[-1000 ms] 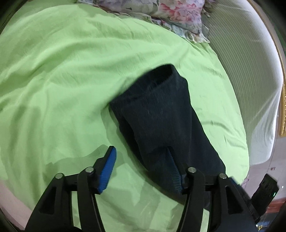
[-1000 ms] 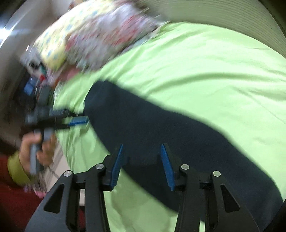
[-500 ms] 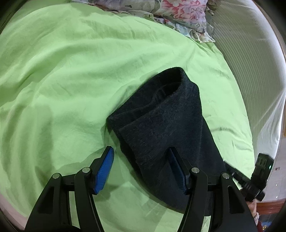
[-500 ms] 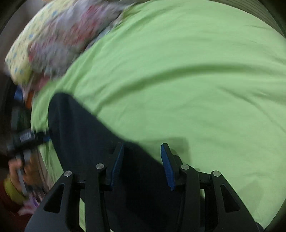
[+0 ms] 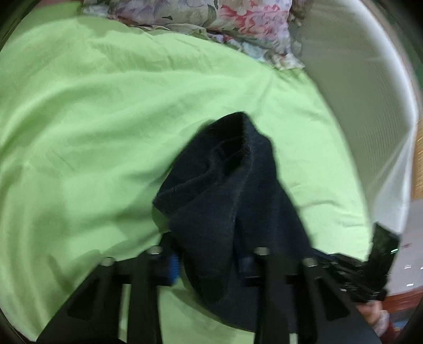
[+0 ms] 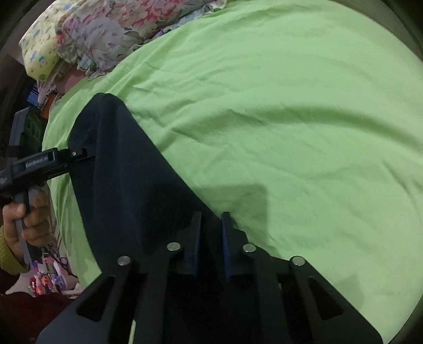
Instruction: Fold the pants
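Note:
The dark navy pants (image 5: 224,190) lie folded lengthwise on the green bedsheet (image 5: 105,119). My left gripper (image 5: 208,262) is shut on one end of the pants, and the cloth bunches up between its blue pads. My right gripper (image 6: 210,232) is shut on the other end of the pants (image 6: 127,164). The cloth hangs taut between the two grippers, raised off the sheet. In the right wrist view the left gripper (image 6: 79,154) shows at the far edge, held by a hand. In the left wrist view the right gripper's body (image 5: 380,254) shows at the lower right.
Floral pillows (image 5: 211,21) lie at the head of the bed, also in the right wrist view (image 6: 105,34). A white ribbed headboard (image 5: 357,105) curves along the right. Clutter (image 6: 47,277) lies beyond the bed's left edge.
Both grippers have closed on the pants' ends. The left end is now lifted and bunched; the right gripper has moved onto the cloth edge and clamped it.

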`<action>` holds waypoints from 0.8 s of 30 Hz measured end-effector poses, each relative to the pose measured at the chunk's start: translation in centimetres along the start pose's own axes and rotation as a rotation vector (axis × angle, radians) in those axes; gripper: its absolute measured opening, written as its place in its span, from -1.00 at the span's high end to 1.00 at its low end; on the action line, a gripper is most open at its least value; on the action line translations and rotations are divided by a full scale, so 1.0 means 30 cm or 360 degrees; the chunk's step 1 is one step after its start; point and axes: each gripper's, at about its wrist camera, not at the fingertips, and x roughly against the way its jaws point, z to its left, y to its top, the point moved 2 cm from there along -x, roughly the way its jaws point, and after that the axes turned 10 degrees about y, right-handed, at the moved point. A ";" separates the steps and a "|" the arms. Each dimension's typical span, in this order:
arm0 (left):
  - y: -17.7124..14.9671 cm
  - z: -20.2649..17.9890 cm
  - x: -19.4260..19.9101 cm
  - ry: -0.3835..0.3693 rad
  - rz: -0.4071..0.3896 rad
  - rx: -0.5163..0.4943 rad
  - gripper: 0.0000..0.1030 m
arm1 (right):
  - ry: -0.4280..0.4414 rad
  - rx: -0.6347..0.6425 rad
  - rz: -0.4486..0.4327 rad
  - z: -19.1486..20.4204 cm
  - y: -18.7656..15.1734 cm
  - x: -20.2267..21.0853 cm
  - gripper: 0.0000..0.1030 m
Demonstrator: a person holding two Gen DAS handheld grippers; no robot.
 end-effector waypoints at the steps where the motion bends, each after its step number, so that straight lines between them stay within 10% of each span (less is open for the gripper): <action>1: 0.002 -0.006 0.014 -0.0021 -0.0016 0.0000 0.53 | -0.0028 0.0017 -0.0040 0.012 0.003 0.020 0.77; 8: 0.005 -0.053 0.194 -0.0198 -0.0170 -0.0113 0.62 | -0.0267 -0.0023 -0.0350 0.033 0.030 0.158 0.80; 14: 0.030 -0.066 0.126 -0.0032 -0.0152 -0.0331 0.60 | -0.0364 -0.0139 -0.0333 0.002 0.041 0.067 0.77; 24: 0.073 -0.081 0.135 0.0180 -0.0152 -0.0570 -0.05 | -0.0325 -0.0520 -0.0581 -0.066 -0.119 0.223 0.62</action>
